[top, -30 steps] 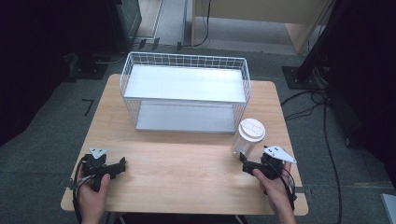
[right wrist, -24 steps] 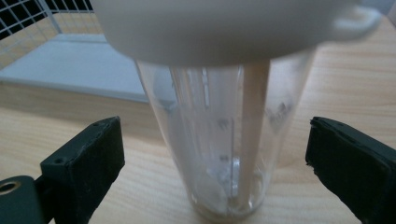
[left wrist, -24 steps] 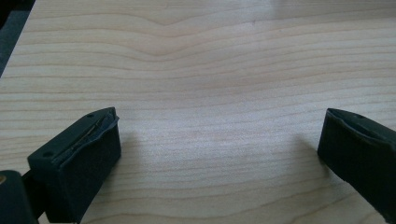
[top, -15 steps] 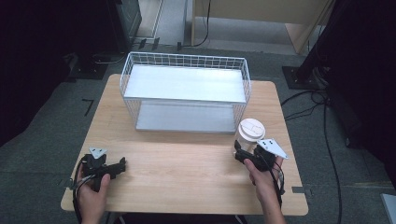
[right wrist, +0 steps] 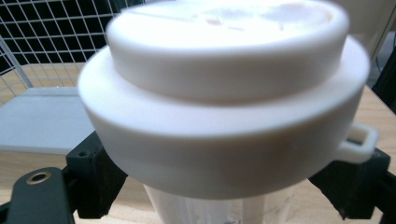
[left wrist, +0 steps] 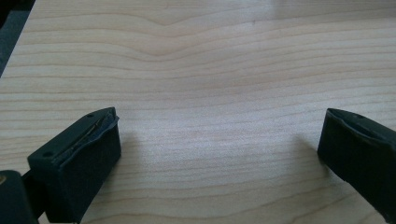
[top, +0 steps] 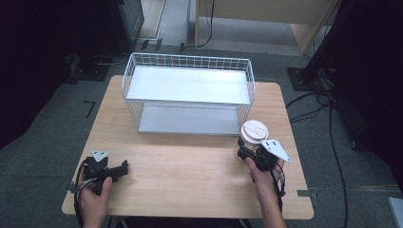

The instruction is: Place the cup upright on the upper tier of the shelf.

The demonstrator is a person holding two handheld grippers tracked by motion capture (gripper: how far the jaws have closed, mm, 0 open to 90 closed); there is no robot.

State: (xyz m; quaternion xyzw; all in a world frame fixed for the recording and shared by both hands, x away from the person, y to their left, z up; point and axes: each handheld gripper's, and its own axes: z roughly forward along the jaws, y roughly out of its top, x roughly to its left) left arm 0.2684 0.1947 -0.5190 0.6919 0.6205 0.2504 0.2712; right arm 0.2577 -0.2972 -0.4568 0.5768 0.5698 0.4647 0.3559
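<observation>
Right gripper [top: 248,156] has moved forward, jaws now either side of the clear cup [right wrist: 205,205] under its white lid [top: 254,130]; grip unconfirmed | cup by wire basket [top: 187,71] | left gripper [left wrist: 219,154] idle, jaws apart | lift likely next

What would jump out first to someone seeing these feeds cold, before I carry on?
Probably the big white wire-mesh basket rack with two grey shelves, standing at the far middle of the light wooden table. Next, the clear plastic cup with a wide white lid at the table's right side, with the right claw closed around its body just under the lid. The left claw sits open over bare wood near the front left.
</observation>
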